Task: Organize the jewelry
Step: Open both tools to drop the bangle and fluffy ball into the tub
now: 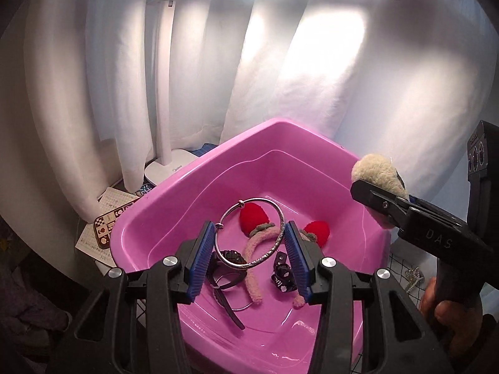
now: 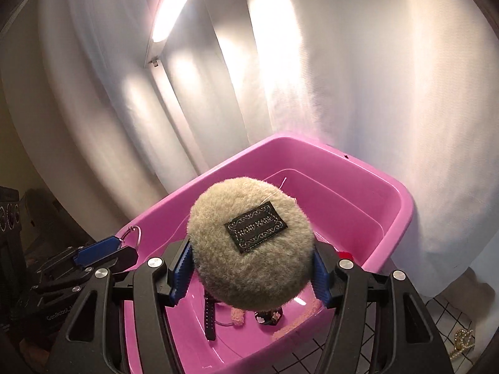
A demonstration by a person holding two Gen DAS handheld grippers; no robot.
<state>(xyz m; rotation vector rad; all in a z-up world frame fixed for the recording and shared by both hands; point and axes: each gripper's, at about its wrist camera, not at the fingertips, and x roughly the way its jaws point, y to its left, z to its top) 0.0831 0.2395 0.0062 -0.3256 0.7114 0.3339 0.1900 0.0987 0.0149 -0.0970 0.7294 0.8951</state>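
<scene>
My left gripper (image 1: 249, 249) is shut on a silver bangle (image 1: 282, 233) and holds it above the pink tub (image 1: 199, 168). In the tub lie a pink headband with red ears (image 1: 254, 215), a black watch (image 1: 232, 257) and a small black item (image 1: 282, 275). My right gripper (image 2: 251, 269) is shut on a round beige plush pad (image 2: 218, 249) with a black label (image 2: 255, 227), over the tub (image 2: 402, 208). It also shows in the left wrist view (image 1: 379, 196) at the tub's right rim.
A white desk lamp (image 1: 165, 99) stands behind the tub against a white curtain. A patterned tin (image 1: 107, 227) and papers lie left of the tub. A pearl chain (image 2: 461, 342) lies on the checked cloth at the right.
</scene>
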